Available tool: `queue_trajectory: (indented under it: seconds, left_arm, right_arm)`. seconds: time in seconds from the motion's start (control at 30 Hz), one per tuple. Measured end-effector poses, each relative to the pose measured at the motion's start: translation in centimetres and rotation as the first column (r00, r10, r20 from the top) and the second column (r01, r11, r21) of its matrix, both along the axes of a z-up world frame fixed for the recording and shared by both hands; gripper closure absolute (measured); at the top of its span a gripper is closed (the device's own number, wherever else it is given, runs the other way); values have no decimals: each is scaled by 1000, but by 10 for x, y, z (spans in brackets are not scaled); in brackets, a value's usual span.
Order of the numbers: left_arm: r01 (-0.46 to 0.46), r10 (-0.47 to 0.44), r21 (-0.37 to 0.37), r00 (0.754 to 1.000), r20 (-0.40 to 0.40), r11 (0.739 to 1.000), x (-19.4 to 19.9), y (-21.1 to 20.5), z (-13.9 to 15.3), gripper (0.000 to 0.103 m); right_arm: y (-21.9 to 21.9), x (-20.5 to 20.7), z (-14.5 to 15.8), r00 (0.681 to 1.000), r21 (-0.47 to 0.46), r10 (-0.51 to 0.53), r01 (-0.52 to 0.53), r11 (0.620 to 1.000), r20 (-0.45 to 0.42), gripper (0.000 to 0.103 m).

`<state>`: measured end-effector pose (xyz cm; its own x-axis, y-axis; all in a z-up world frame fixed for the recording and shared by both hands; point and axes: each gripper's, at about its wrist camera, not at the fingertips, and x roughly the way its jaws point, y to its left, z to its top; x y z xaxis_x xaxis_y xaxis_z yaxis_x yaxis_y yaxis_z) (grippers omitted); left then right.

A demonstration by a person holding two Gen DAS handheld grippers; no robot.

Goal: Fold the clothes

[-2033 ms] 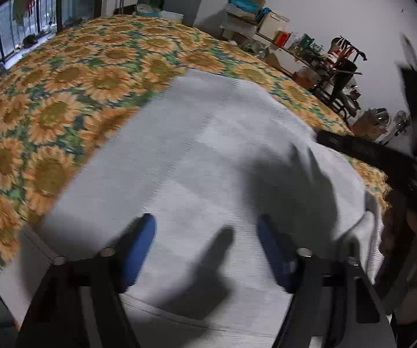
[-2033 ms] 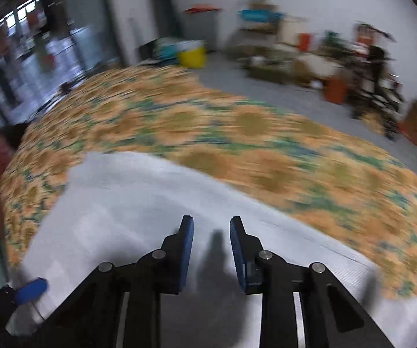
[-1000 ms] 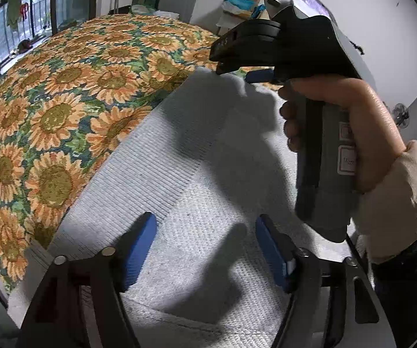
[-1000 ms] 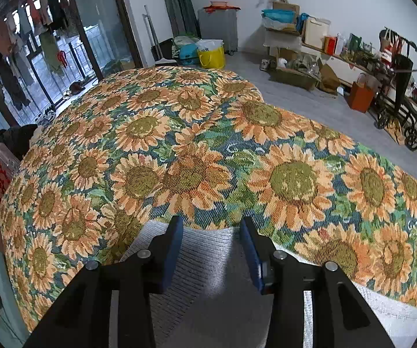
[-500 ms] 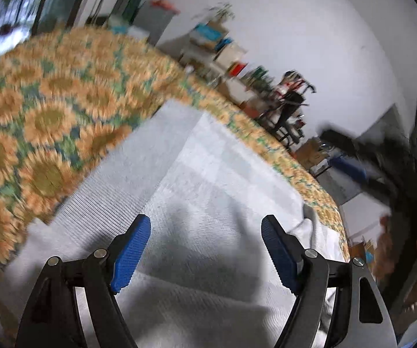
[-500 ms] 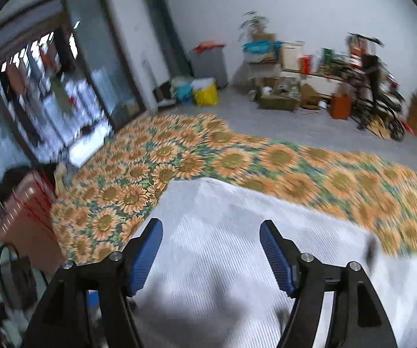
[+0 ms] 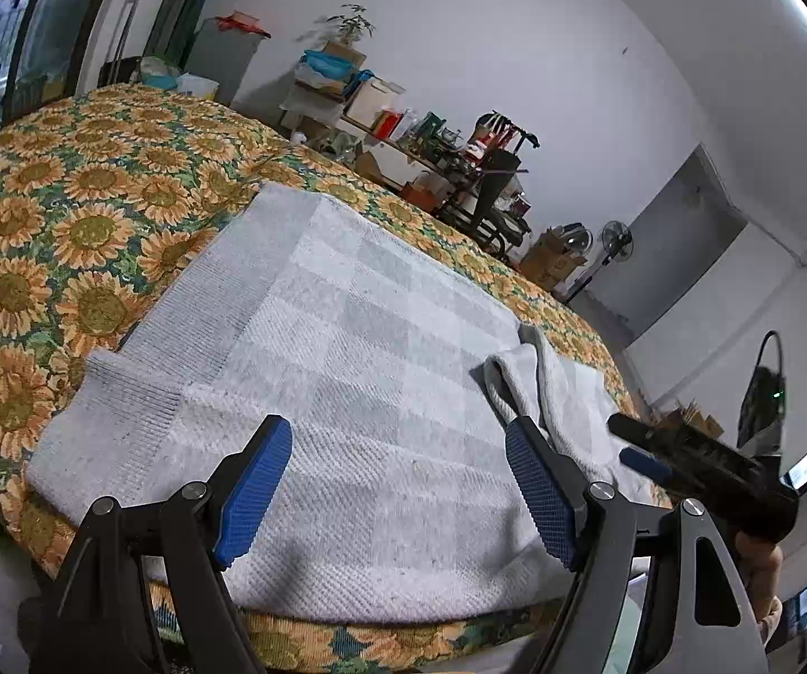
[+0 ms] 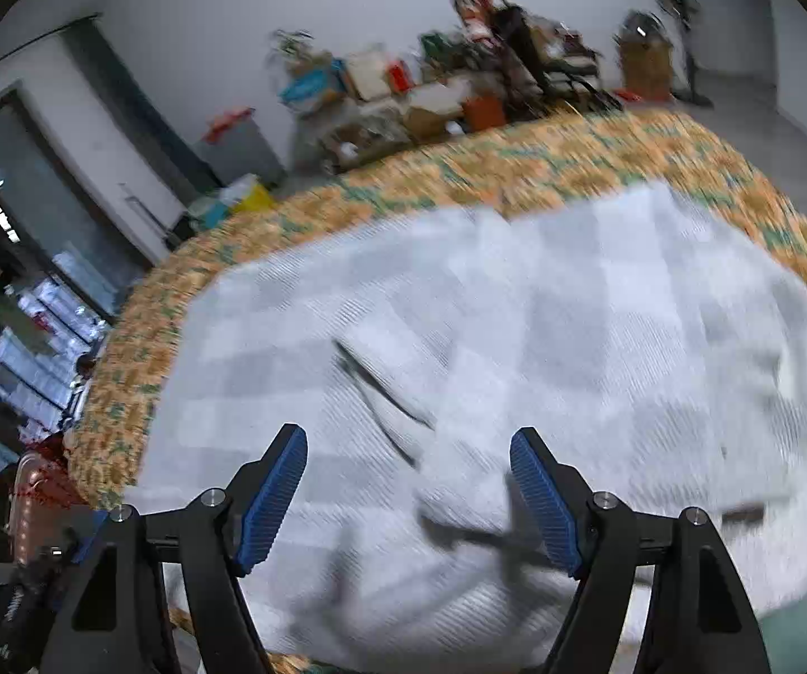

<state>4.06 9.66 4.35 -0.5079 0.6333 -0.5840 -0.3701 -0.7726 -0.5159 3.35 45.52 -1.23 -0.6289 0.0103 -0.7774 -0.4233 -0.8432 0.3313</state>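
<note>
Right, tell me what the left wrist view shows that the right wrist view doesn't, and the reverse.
Only the left wrist view shows the right gripper from outside, at the far right edge, and the sweater's rolled neckline, sharply.

Only the right wrist view, which is blurred, shows the yellow bin on the floor and a dark crease across the knit.

Both show the grey checked sweater lying on the sunflower bedspread, the cluttered shelves by the white wall, and blue-padded jaws apart with nothing between them; the right gripper's jaws are opening.
</note>
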Motion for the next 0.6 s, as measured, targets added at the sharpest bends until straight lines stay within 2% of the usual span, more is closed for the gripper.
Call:
queue_trajectory:
  seconds: [0.23, 0.6]
  left_arm:
    - [21, -20, -28, 999, 33, 999, -1, 7, -7, 25]
    - [81, -77, -43, 993, 87, 996, -7, 31, -19, 25]
  right_arm:
    - [13, 9, -20, 998, -35, -60, 60, 998, 18, 24]
    - [29, 36, -27, 993, -64, -120, 121, 991, 18, 22]
